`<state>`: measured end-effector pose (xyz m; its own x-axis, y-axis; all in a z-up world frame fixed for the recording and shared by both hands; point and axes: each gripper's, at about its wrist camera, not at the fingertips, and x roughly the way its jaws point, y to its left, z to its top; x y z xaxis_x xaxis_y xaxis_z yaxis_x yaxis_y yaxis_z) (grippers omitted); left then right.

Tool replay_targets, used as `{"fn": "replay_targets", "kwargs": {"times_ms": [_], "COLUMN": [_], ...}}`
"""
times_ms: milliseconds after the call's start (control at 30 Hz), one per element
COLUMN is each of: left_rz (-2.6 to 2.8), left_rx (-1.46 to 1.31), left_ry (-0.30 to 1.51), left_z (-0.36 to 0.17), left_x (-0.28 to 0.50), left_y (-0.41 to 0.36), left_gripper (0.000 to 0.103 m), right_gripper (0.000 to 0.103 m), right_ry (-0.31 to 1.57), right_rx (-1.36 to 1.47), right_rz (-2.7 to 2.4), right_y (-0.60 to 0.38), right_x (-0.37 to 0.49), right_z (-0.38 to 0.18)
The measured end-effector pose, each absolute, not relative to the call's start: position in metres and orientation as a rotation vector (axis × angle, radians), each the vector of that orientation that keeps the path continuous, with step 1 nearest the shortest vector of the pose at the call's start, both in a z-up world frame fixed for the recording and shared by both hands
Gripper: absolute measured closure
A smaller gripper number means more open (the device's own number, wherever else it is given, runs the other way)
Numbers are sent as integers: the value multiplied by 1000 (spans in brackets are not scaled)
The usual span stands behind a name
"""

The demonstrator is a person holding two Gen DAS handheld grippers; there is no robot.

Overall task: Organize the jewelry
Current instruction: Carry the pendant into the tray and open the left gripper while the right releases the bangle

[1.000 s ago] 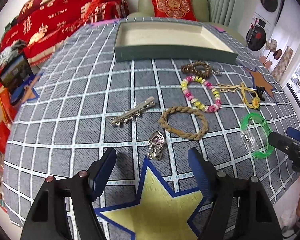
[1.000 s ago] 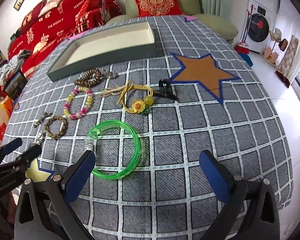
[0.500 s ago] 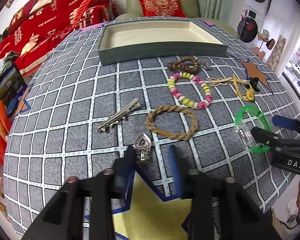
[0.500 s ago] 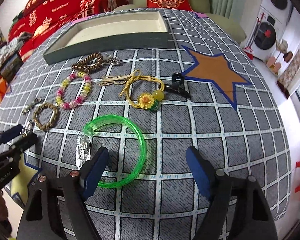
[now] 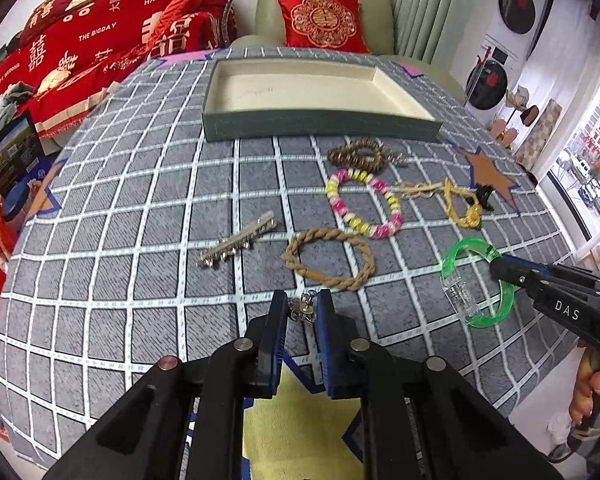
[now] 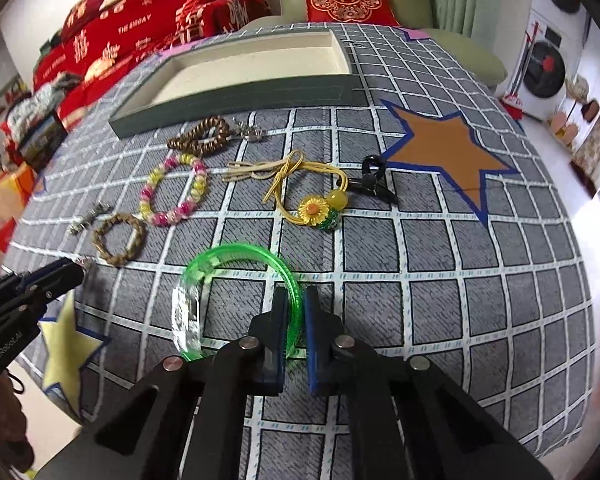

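The desk [image 5: 140, 184] wears a grey checked cloth with star patches, and a shallow green tray [image 5: 320, 126] sits at its far side. In front of the tray lie bracelets: a brown beaded one [image 5: 356, 154], a pink-and-yellow one [image 5: 364, 202], a braided rope one [image 5: 328, 258] — beside them a silver hair clip [image 5: 236, 240]. The right tool [image 6: 296, 308] is pinching the rim of the green bangle [image 6: 236, 254] near the desk's front edge. The left tool [image 5: 302, 312] is closed on a small silver charm [image 5: 303, 309].
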<state>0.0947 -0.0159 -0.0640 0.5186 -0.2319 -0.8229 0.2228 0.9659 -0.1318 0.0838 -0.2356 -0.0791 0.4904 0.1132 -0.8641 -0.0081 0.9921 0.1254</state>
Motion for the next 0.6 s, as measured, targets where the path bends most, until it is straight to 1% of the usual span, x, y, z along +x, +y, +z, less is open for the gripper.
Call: {"fn": "replay_targets", "kwargs": {"times_ms": [233,400,600], "left_rz": [-304,-319,-331], "left_rx": [-24,-47,-40], "left_ry": [948,932,870], "left_z": [-44,-26,8], "left_x": [99,108,129], "left_y": [-18,-17,-19], "left_gripper": [77,77,77], "right_gripper": [95,95,95], "right_ry": [1035,1001,958], "right_rx": [208,210,206], "right_rz": [99,116,157], "right_y": [-249,-251,-252], "right_x": [89,95,115], "right_z": [-63,-45,-12]}}
